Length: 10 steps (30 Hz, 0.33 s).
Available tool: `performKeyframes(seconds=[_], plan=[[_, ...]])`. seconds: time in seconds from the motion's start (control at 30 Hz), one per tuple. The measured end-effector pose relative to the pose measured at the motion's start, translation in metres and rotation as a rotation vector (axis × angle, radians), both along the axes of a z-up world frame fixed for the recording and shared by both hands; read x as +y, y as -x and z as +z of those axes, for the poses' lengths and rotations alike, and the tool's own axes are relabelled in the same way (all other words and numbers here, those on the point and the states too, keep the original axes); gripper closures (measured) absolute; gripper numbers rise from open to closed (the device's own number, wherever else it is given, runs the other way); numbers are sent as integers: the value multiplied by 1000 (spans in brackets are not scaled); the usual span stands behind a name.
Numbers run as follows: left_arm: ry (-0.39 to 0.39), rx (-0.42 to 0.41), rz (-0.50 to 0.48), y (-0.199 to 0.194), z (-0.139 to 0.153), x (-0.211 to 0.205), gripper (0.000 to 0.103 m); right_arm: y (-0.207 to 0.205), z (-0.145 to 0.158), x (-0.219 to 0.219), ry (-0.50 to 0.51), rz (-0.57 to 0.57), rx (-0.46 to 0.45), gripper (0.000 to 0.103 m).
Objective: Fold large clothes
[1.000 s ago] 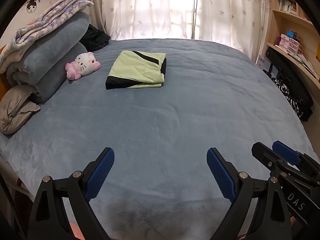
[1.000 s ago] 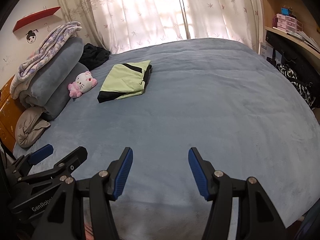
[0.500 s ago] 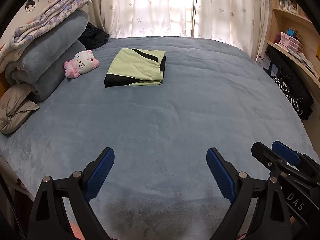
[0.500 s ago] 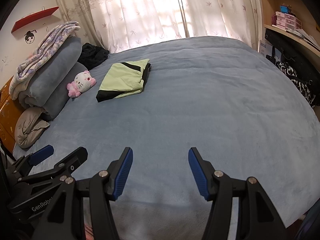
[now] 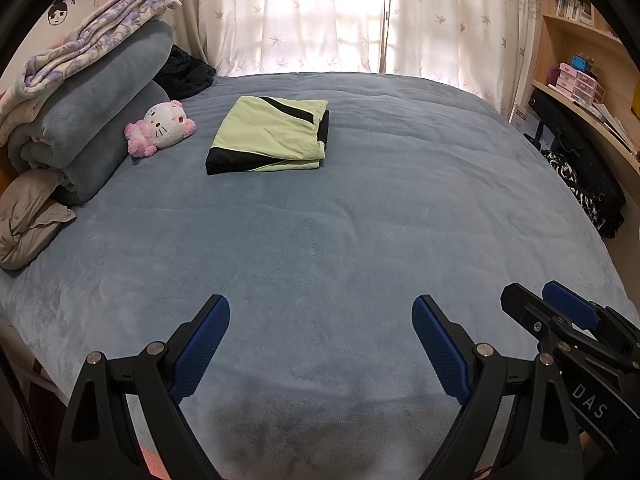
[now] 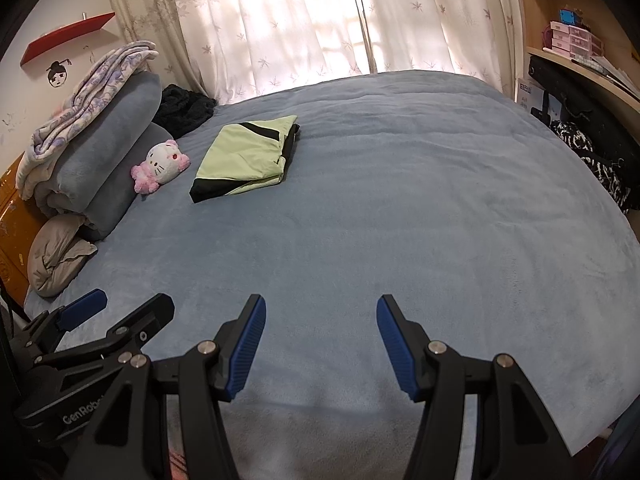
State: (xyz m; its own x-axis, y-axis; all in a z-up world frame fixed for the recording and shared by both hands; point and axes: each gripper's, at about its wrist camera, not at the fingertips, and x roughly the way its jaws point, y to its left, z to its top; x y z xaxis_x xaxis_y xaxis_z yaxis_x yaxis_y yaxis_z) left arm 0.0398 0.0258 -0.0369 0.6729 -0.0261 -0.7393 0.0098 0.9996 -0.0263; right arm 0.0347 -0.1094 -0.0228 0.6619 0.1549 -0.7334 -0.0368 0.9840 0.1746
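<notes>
A light green and black garment lies folded flat on the blue-grey bed, far ahead and to the left; it also shows in the right wrist view. My left gripper is open and empty above the near edge of the bed. My right gripper is open and empty beside it, to the right. Each gripper shows at the edge of the other's view: the right one and the left one.
Rolled grey blankets with a floral quilt are stacked at the left. A pink and white plush cat lies against them. A beige pillow sits at the left edge. Shelves and dark bags stand at the right. Curtains hang behind the bed.
Both views have shifted slightly, so the garment and plush sit a little lower in the left wrist view. The grippers stay open and the garment has not moved.
</notes>
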Motion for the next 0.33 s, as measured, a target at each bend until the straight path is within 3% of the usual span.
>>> performKeyframes(seconds=[0.33], plan=[[26,16,-26,0,0,-1,12,-2,-3,0,13,-17,6,45]])
